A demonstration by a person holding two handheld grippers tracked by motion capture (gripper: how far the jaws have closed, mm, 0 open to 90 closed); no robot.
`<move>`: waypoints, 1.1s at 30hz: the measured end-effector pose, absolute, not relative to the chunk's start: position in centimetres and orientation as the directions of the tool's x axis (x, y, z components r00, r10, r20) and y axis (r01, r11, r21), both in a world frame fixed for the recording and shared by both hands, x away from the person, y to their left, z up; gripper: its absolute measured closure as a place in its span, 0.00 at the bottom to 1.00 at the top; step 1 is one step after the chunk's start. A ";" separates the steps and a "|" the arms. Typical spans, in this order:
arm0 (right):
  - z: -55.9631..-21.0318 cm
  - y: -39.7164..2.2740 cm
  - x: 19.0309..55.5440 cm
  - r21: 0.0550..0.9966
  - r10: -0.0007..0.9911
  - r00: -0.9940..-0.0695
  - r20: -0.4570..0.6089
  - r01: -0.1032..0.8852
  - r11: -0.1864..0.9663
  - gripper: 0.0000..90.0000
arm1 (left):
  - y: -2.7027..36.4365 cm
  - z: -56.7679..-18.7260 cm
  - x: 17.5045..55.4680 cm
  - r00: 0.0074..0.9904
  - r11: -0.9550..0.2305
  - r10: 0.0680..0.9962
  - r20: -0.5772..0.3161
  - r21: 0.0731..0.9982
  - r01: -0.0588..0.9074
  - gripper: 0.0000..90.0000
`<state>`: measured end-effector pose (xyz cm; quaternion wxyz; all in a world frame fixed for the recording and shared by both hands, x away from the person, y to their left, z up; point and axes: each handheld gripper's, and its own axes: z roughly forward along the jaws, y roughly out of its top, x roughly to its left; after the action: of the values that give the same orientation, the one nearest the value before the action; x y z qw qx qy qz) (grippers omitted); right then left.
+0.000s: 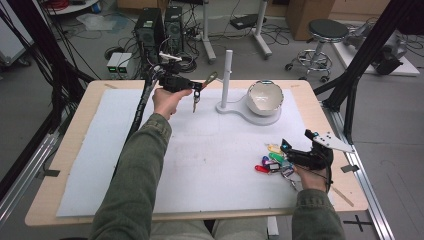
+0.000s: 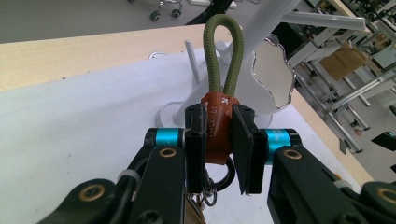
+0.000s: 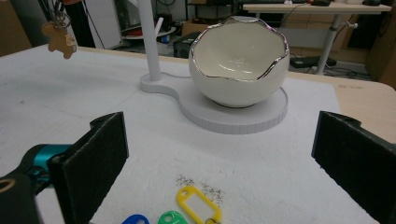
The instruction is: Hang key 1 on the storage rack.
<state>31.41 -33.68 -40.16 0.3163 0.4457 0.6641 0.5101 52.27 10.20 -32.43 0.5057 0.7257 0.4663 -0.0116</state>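
Note:
My left gripper (image 1: 198,88) hangs above the back of the table, left of the white post (image 1: 228,75). It is shut on a keychain's brown leather tab (image 2: 217,128), from which an olive cord loop (image 2: 223,51) juts toward the post. The keys (image 1: 195,102) dangle below. In the left gripper view both pads (image 2: 196,135) press the tab. My right gripper (image 1: 296,141) rests open at the table's right, with nothing between its pads (image 3: 100,154). Just before it lie several coloured key tags (image 1: 272,162), among them a yellow tag (image 3: 198,203). Behind them stands a white eggshell bowl (image 3: 240,65).
Post and bowl share a white base (image 1: 250,116) on the white mat (image 1: 125,150) that covers the wooden table (image 1: 320,107). Black frame struts (image 1: 367,55) rise at the right and left. On the floor beyond are computer towers (image 1: 150,30) and a stool (image 1: 325,32).

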 end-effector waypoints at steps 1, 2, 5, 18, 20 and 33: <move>-40.2 -33.7 31.4 0.960 0.915 -0.403 0.034 0.268 0.083 0.03 | 10.2 -32.5 52.3 0.564 -0.056 0.664 -0.491 0.720 0.692 0.84; -40.2 -33.7 31.4 0.960 0.915 -0.403 0.034 0.268 0.083 0.03 | 10.1 -32.6 52.3 0.565 -0.057 0.662 -0.493 0.719 0.693 0.84; -40.2 -33.7 31.4 0.959 0.915 -0.402 0.036 0.270 0.081 0.03 | 9.8 -32.9 52.4 0.569 -0.067 0.659 -0.492 0.715 0.696 0.84; -40.2 -33.7 31.5 0.958 0.914 -0.404 0.035 0.274 0.084 0.03 | 8.6 -34.1 52.7 0.572 -0.079 0.650 -0.500 0.704 0.706 0.84; -40.2 -33.7 31.4 0.958 0.914 -0.403 0.037 0.275 0.083 0.03 | 8.3 -34.3 52.7 0.572 -0.086 0.654 -0.495 0.702 0.707 0.84; -40.3 -33.9 31.4 0.957 0.913 -0.405 0.037 0.276 0.084 0.03 | 7.7 -34.9 51.7 0.621 -0.178 0.721 -0.308 0.783 0.596 0.63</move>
<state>31.38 -33.85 -40.26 0.3132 0.4465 0.6662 0.5087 51.67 7.70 -34.86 0.4750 0.7648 0.4303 0.0660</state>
